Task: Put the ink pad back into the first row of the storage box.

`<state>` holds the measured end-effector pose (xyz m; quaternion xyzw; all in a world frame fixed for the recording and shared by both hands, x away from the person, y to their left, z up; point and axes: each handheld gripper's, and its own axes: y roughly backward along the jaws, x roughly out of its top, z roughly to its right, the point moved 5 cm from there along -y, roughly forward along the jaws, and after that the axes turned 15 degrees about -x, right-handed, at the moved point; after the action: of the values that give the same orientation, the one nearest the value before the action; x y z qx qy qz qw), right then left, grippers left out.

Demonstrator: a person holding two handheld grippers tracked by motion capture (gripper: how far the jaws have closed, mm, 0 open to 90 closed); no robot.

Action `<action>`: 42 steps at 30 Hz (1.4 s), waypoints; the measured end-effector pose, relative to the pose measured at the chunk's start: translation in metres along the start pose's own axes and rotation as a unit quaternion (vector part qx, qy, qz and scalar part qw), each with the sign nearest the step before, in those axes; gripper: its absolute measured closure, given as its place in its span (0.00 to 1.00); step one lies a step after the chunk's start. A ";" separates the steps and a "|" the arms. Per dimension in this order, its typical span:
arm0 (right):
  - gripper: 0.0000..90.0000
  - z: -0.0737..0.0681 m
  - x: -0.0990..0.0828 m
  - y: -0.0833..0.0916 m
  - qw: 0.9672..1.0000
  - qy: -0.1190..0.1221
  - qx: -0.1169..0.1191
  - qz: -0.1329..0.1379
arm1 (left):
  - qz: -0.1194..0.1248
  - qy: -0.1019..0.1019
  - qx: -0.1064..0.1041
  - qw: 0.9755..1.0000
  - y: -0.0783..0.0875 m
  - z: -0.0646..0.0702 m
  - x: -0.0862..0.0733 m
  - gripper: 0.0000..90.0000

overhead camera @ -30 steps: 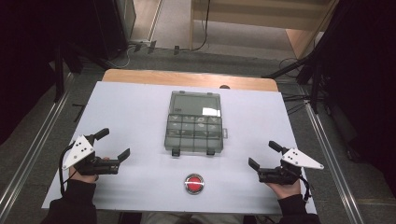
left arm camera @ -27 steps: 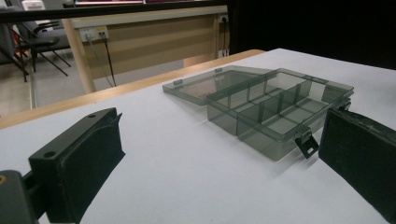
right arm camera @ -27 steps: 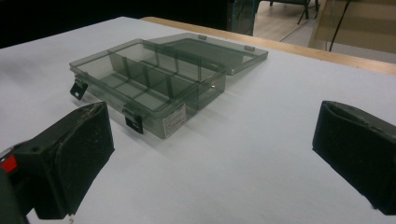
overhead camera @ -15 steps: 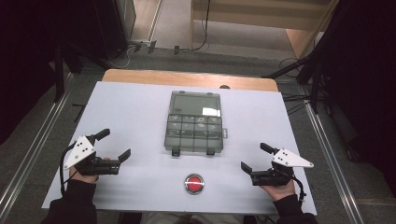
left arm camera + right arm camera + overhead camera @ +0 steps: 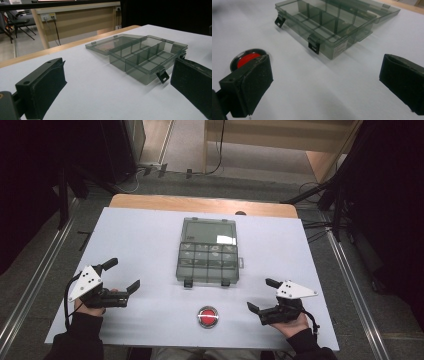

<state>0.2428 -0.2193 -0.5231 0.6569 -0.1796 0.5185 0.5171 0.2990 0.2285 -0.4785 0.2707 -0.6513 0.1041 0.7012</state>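
Observation:
A smoky clear plastic organizer box [image 5: 207,262] lies in the middle of the white table, its lid [image 5: 208,231] folded back flat on the far side. The divided compartments look empty in the gripper views, and two black latches hang at the near edge. My left gripper [image 5: 122,274] rests at the table's left, open, jaws toward the box [image 5: 147,57] with nothing between them [image 5: 117,85]. My right gripper [image 5: 263,295] is at the near right, open and empty [image 5: 327,82], angled toward the box [image 5: 329,22].
A round red button [image 5: 207,316] in a metal ring sits near the front edge, between the grippers; it shows behind the right gripper's left jaw [image 5: 247,58]. The white table top [image 5: 145,235] ends at a wooden strip at the back. Metal rails run along both sides.
The right gripper has slid left, closer to the red button and the box's near right corner. The left gripper has hardly moved.

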 end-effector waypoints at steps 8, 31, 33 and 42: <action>0.00 -0.011 -0.001 -0.006 0.999 0.019 0.020 -0.023 | -0.002 0.001 -0.001 1.000 -0.001 0.000 -0.001 0.00; 0.00 -0.044 0.002 -0.019 0.993 0.061 0.080 -0.061 | -0.014 0.002 -0.015 1.000 -0.004 0.002 -0.003 0.00; 0.00 -0.047 0.002 -0.020 0.992 0.064 0.084 -0.066 | -0.014 0.002 -0.015 1.000 -0.004 0.002 -0.003 0.00; 0.00 -0.060 0.004 -0.026 0.988 0.088 0.105 -0.074 | -0.013 0.001 -0.017 1.000 -0.005 0.003 -0.003 0.00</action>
<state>0.2341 -0.1556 -0.5368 0.6708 -0.0287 0.5502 0.4965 0.2984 0.2235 -0.4823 0.2673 -0.6485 0.0844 0.7077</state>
